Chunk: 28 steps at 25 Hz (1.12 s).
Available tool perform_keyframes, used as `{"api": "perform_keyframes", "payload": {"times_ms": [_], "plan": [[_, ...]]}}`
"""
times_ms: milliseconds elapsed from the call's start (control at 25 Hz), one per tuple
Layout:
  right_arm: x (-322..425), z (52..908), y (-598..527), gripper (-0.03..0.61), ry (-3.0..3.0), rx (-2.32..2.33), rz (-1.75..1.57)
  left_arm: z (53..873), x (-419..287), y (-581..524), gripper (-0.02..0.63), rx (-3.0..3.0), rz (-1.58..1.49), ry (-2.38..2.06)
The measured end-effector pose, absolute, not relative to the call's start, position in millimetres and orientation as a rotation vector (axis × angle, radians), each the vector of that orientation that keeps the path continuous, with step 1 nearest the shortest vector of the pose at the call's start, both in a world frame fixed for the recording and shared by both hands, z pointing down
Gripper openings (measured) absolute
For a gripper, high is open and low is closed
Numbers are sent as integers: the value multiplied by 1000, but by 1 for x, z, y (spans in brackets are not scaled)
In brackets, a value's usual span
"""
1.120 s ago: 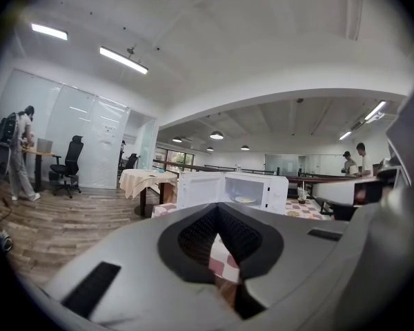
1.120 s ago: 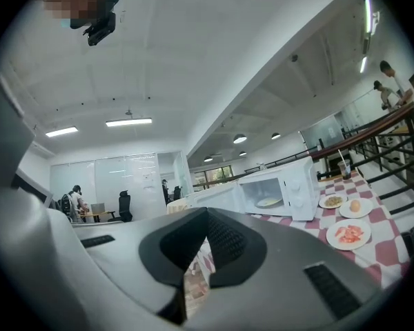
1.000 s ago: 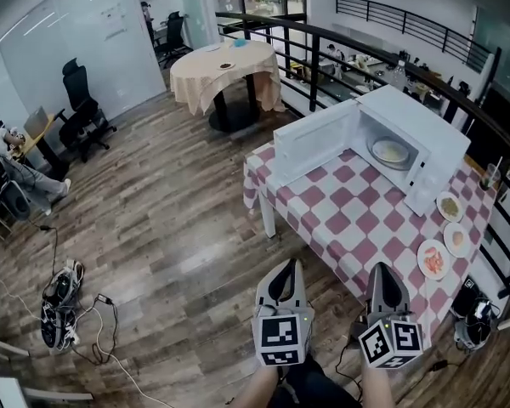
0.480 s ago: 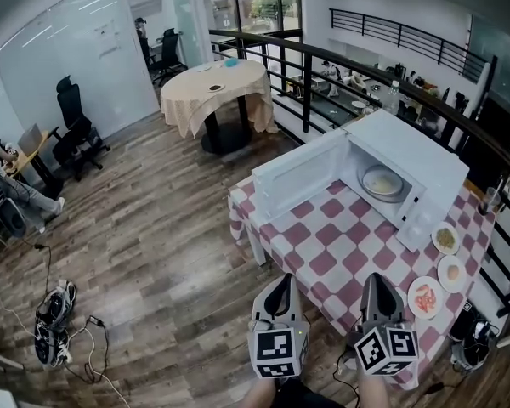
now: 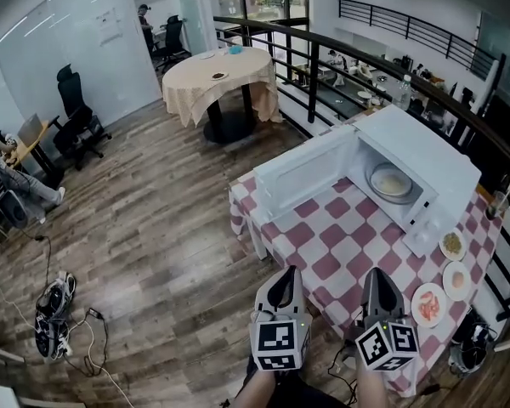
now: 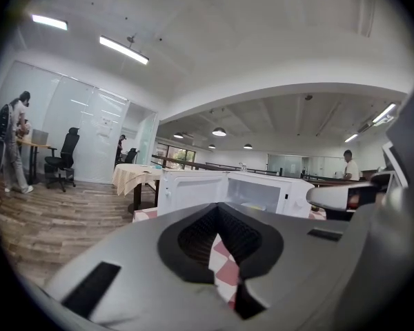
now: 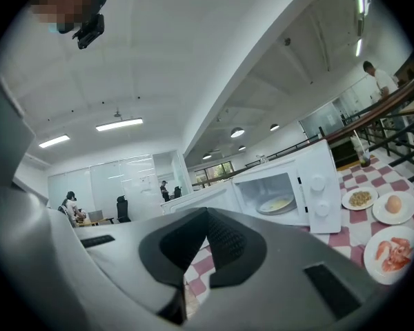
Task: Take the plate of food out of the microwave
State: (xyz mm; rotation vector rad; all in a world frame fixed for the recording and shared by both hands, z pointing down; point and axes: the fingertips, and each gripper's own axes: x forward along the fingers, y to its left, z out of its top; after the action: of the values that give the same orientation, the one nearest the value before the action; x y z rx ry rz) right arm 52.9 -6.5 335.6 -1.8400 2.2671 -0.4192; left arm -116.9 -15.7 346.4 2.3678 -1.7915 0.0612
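A shallow plate [image 5: 391, 179] of pale food sits inside the open white microwave [image 5: 425, 143] at the right of the head view, on a table [image 5: 323, 228] with a red and white checked cloth. It is probably rigid, smooth and breakable, so its near rim looks like the best place to pinch, keeping it level. At bottom centre, well short of it, the left gripper [image 5: 280, 280] and right gripper [image 5: 381, 280] each have their jaws pressed together on nothing.

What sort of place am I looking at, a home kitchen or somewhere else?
Most likely an open-plan office, not a home: glass partitions, wheeled office chairs and a long black railing. The microwave just sits on a checked table.
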Motion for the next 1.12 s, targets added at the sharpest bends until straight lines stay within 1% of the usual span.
{"api": "perform_keyframes", "payload": {"times_ms": [640, 1120], "plan": [[49, 340, -92, -5, 2097, -1993, -474, 350, -111, -116, 17, 2489, 136, -1568], [39, 359, -132, -5, 1997, -2124, -506, 374, -114, -174, 17, 2544, 188, -1387]]}}
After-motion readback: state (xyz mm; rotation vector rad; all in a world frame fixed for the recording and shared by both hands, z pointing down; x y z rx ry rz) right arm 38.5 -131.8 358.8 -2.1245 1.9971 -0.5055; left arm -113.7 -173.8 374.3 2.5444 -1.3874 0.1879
